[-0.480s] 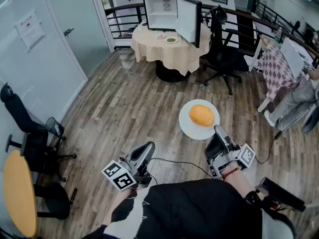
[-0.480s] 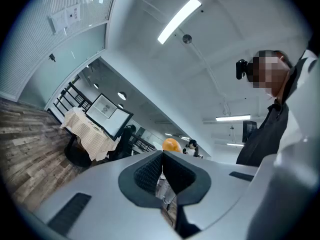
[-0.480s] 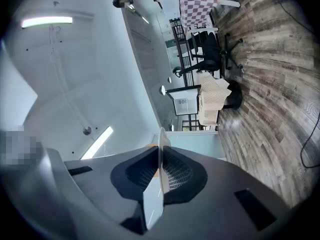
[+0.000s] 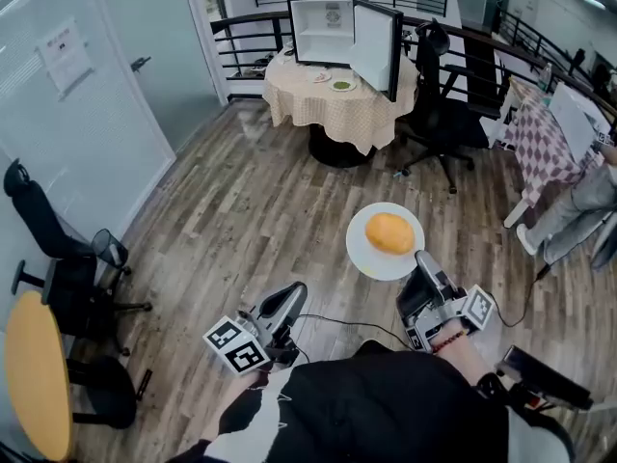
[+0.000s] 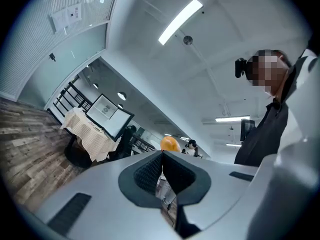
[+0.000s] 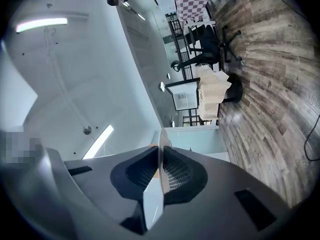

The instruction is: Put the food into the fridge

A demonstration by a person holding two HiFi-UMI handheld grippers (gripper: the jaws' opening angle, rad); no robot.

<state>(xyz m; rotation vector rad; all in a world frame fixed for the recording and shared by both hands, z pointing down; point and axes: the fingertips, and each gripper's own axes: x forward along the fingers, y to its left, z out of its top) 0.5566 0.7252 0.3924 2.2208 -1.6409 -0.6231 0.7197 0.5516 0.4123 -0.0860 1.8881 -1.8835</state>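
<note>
Above the brown wooden plank floor [image 4: 251, 210], the right gripper [image 4: 421, 258] is clenched on the near rim of a round white plate [image 4: 371, 258], held level with an orange rounded piece of food [image 4: 389, 232] resting on its middle. Its own view shows the plate's thin edge pinched between the jaws. The left gripper [image 4: 292, 292] hangs low beside the person, jaws pressed together with nothing between them. Well ahead, a small white fridge [image 4: 333, 29] stands open on a round table with a checked beige cloth [image 4: 337, 104]

Wood-plank floor [image 4: 251, 210], checked cloth tablecloth [image 4: 339, 114], smooth glossy white plate [image 4: 362, 251], matt orange food [image 4: 390, 232]
</note>
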